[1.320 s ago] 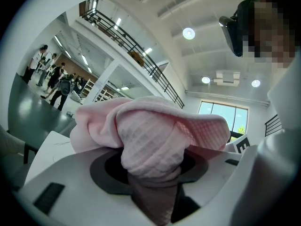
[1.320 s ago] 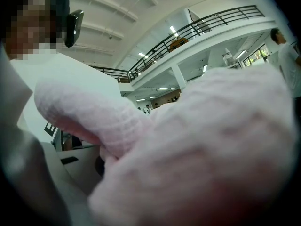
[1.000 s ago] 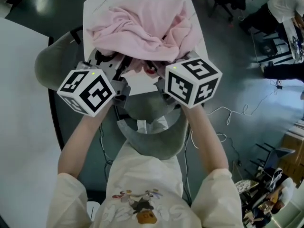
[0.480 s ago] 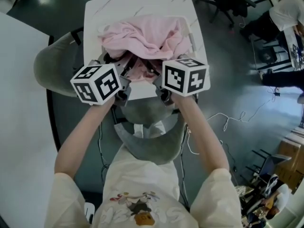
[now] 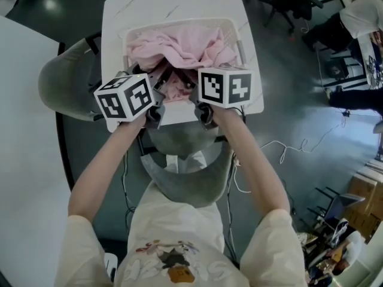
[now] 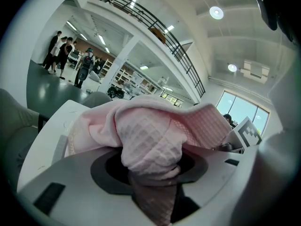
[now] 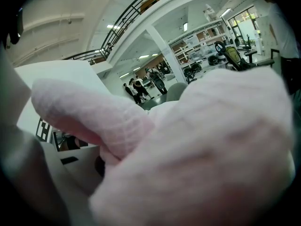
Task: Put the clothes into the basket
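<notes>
A pink garment point(image 5: 179, 46) lies bunched inside a white basket point(image 5: 242, 48) on a small white table point(image 5: 179, 2). Both grippers hold its near edge at the basket's near side. My left gripper point(image 5: 160, 79) is shut on a thick fold of the pink garment point(image 6: 150, 140); its jaws have just closed a little on the cloth. My right gripper point(image 5: 190, 81) is shut on the pink garment point(image 7: 202, 149), which fills the right gripper view and hides its jaws. In the left gripper view the cloth drapes away over the basket's rim.
A grey chair point(image 5: 60, 82) stands left of the small table and another grey chair point(image 5: 185, 181) right below the grippers. A large white table point(image 5: 24, 160) fills the left edge. Cables point(image 5: 287, 142) lie on the dark floor at the right.
Both grippers have come down toward the basket with the garment. The cloth, earlier heaped high above the table, now sits lower, inside the basket's rim.
</notes>
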